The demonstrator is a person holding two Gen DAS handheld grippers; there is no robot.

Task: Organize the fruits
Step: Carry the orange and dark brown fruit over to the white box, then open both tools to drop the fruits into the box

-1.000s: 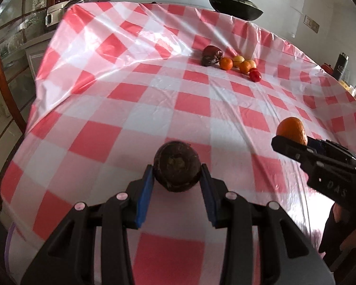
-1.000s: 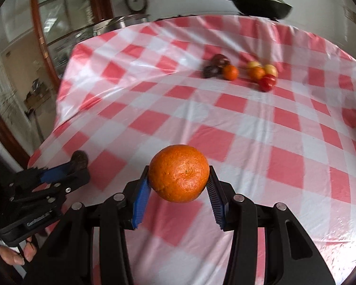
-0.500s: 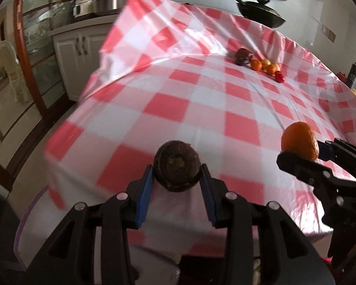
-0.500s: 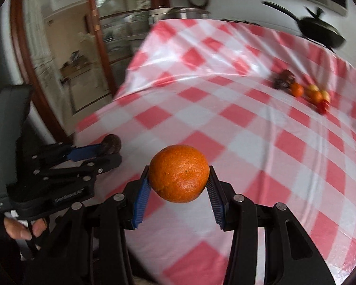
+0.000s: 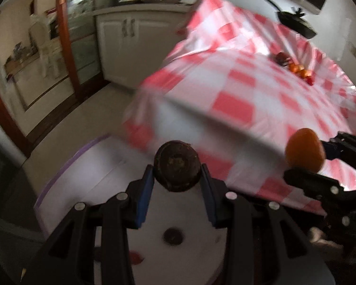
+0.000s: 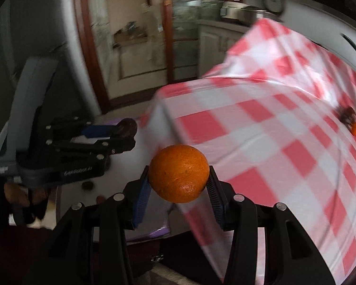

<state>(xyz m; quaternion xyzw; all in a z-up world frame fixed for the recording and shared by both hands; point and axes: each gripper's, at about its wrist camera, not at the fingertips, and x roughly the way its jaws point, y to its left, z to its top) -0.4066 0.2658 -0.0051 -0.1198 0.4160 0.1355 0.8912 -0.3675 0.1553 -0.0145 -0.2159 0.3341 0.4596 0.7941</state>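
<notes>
Item 1: left gripper (image 5: 177,182), black two-finger frame with blue pads, lower centre of the left wrist view. Jaws closed on a round dark-brown rough-skinned fruit (image 5: 177,166), pads pressing both its sides. The same gripper appears at the left of the right wrist view (image 6: 128,134), the dark fruit at its tip.

Item 2: right gripper (image 6: 179,184), same build, lower centre of the right wrist view. Jaws closed on a round bright orange with pitted peel (image 6: 179,173). In the left wrist view it enters from the right edge (image 5: 303,156), the orange at its tip.

Item 3: glossy red-and-white checked tablecloth (image 5: 261,90), covering a table that fills the right half of both views, its near corner hanging down at centre frame.

Item 4: small cluster of loose fruits, dark, orange and red (image 5: 294,65), on the cloth in the upper right of the left wrist view; at the right edge of the right wrist view, blurred.

Item 5: white flat surface with a purple edge (image 5: 87,178), lower left of the left wrist view, beneath the left gripper. On it, a dark round piece (image 5: 172,235) and a small red piece (image 5: 135,258); kind cannot be told.

Item 6: black lidded pan (image 5: 295,22), upper right of the left wrist view, beyond the table.
</notes>
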